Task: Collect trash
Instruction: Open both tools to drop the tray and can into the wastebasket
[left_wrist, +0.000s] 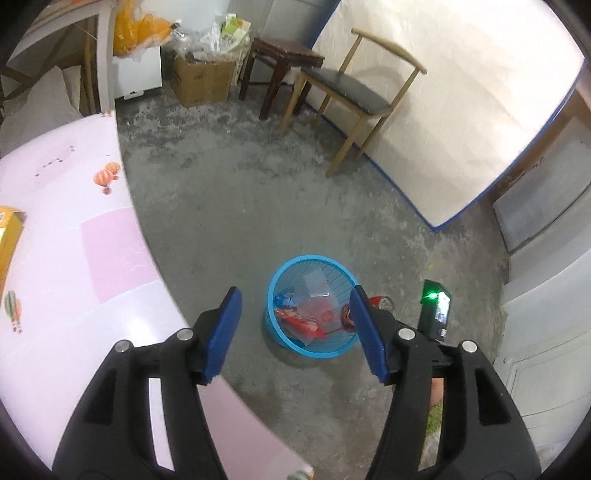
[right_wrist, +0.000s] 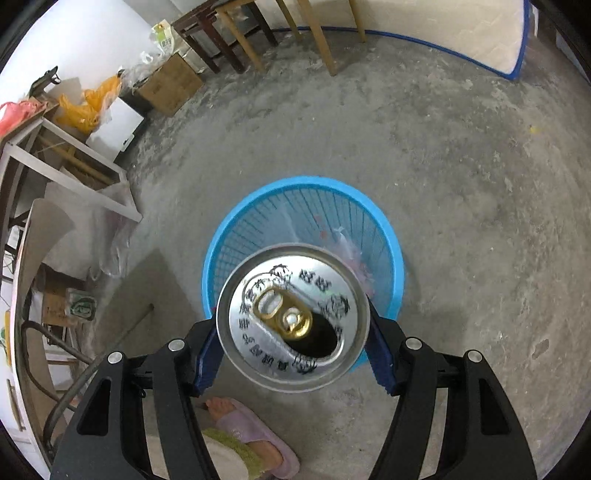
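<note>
A blue mesh basket (left_wrist: 280, 273) stands on the concrete floor and holds clear plastic and red wrappers (left_wrist: 303, 321). My left gripper (left_wrist: 295, 332) is open and empty, over the edge of the pink table, with the basket seen between its fingers. My right gripper (right_wrist: 293, 343) is shut on an opened drink can (right_wrist: 291, 317), seen from its silver top with a gold pull tab. It holds the can directly above the basket (right_wrist: 229, 221). In the left wrist view the right gripper's device with a green light (left_wrist: 436, 306) and a bit of the red can (left_wrist: 380, 301) show beside the basket.
A pink table (left_wrist: 74, 258) with a yellow box (left_wrist: 9, 236) lies at the left. A wooden chair (left_wrist: 354, 92), a dark stool (left_wrist: 280, 62) and a cardboard box (left_wrist: 201, 79) stand at the back. A mattress (left_wrist: 461, 110) leans on the wall. My slippered foot (right_wrist: 255, 439) is near.
</note>
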